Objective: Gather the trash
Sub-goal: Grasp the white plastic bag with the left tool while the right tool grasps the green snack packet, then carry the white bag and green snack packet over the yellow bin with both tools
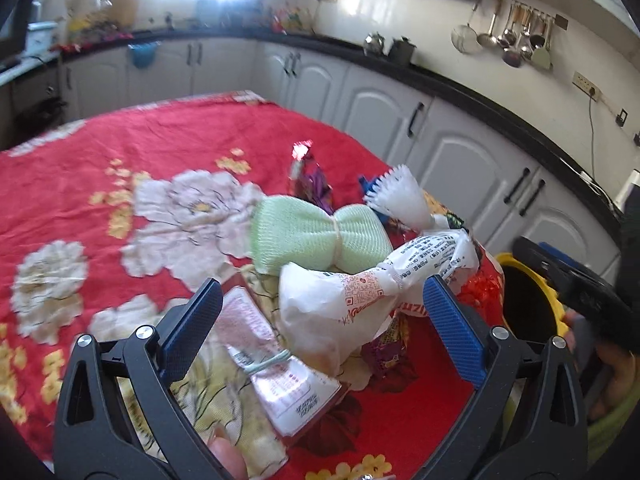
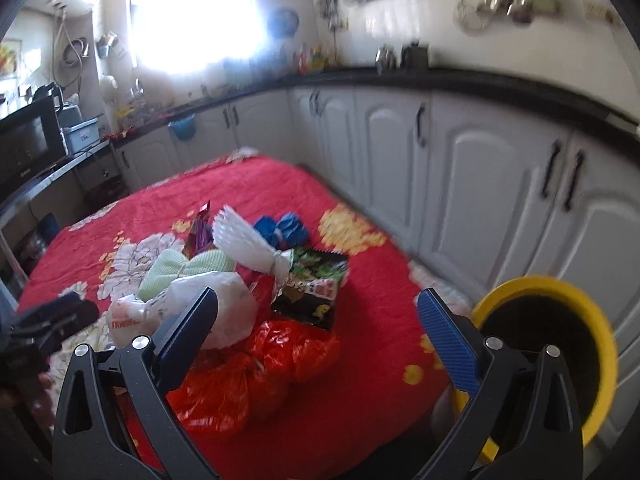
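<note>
1. I see the table (image 1: 80,144), draped in a red cloth with pale flowers, filling the middle and left of both views; white cabinets (image 2: 460,168) curve behind it along the upper right.
2. A bin with a yellow rim (image 2: 600,344) stands off the table's edge at the lower right of the right wrist view.
3. The trash lies heaped at frame centre. A crumpled red plastic bag (image 2: 256,372) sits lowest in the right view, just beside a white printed bag (image 1: 360,292) knotted at its middle.
4. Above that, a pale green mesh bundle (image 1: 312,236) tied at its waist touches the white bag; a white fan-shaped bundle (image 1: 400,196) lies at its upper right.
5. A dark snack packet (image 2: 316,284) and a blue bundle (image 2: 284,230) lie toward the cabinets.
6. A pink-white tied wrapper (image 1: 272,356) sits at lower centre of the left view.
7. My left tongs (image 1: 322,312) are spread wide, straddling the white bag without touching it that I can tell.
8. My right tongs (image 2: 320,324) are also spread, holding nothing, above the red bag.
</note>
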`<act>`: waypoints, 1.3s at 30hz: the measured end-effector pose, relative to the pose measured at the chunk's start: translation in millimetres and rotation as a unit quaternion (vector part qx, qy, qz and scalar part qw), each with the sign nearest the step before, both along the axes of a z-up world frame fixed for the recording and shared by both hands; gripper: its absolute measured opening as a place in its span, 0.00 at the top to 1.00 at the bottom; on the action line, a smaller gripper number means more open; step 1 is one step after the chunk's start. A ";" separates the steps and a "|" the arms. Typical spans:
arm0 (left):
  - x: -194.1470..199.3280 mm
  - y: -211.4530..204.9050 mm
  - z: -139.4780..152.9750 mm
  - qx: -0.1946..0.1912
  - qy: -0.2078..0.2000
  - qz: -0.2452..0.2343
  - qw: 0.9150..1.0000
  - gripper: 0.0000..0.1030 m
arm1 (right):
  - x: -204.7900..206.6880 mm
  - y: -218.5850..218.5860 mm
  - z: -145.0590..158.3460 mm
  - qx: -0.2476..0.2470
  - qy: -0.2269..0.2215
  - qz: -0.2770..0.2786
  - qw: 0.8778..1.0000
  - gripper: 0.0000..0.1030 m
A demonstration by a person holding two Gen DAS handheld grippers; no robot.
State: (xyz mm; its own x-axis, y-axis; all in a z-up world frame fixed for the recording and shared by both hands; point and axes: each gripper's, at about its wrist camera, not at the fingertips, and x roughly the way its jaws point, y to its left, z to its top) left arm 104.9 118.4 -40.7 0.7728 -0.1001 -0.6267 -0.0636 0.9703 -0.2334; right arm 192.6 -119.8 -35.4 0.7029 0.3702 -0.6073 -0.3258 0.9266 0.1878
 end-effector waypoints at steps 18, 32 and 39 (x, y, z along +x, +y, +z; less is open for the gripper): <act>33.8 7.3 -32.0 -0.066 0.058 -0.090 0.992 0.27 | 55.8 4.9 -42.7 0.080 0.140 0.028 0.987 0.58; 21.2 12.7 -25.0 -0.072 0.039 -0.077 0.994 0.57 | 38.6 -2.7 -22.4 0.069 0.085 0.025 0.994 0.63; 9.3 8.9 -1.0 -0.060 0.004 -0.076 0.995 0.61 | 30.0 -13.3 -10.8 0.067 0.063 0.018 0.996 0.63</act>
State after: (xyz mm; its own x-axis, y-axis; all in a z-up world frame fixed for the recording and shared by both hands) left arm 114.3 127.3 -41.7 0.7380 -0.2900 -0.6094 0.0789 0.9338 -0.3489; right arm 222.5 -133.1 -46.2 0.6092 0.4777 -0.6330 -0.3255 0.8785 0.3497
